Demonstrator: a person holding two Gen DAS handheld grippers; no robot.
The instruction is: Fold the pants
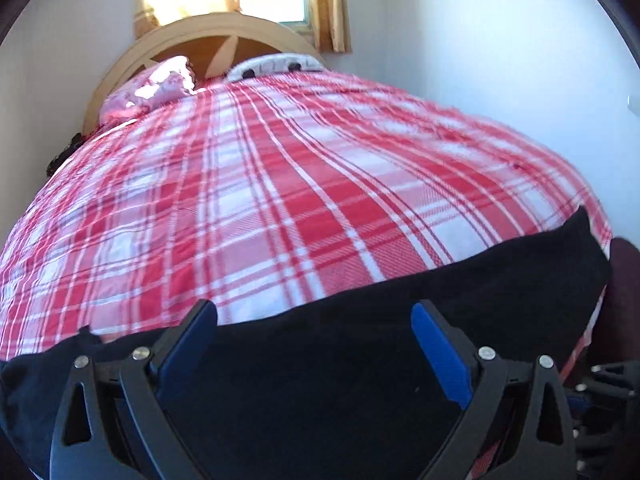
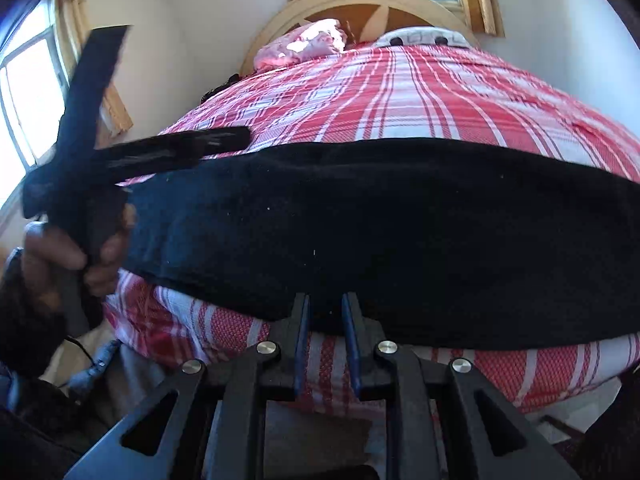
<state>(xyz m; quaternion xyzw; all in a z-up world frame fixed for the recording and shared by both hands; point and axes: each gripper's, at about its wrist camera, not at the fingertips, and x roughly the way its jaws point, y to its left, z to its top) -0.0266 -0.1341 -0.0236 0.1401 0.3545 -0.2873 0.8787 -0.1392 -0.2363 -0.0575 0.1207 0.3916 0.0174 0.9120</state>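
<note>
The bed (image 1: 280, 184) under its red and white plaid cover fills your view, headboard (image 1: 208, 36) and pillows (image 1: 160, 84) at the far end below the window; the black pants (image 2: 360, 232) lie in a long band across the near edge of the bed; your left gripper (image 1: 316, 328) hangs over them with its fingers spread wide, gripping nothing; your right gripper (image 2: 325, 320) sits at the pants' near edge, fingers narrowly parted with no cloth between them; your left hand (image 2: 76, 248) shows at the left.
</note>
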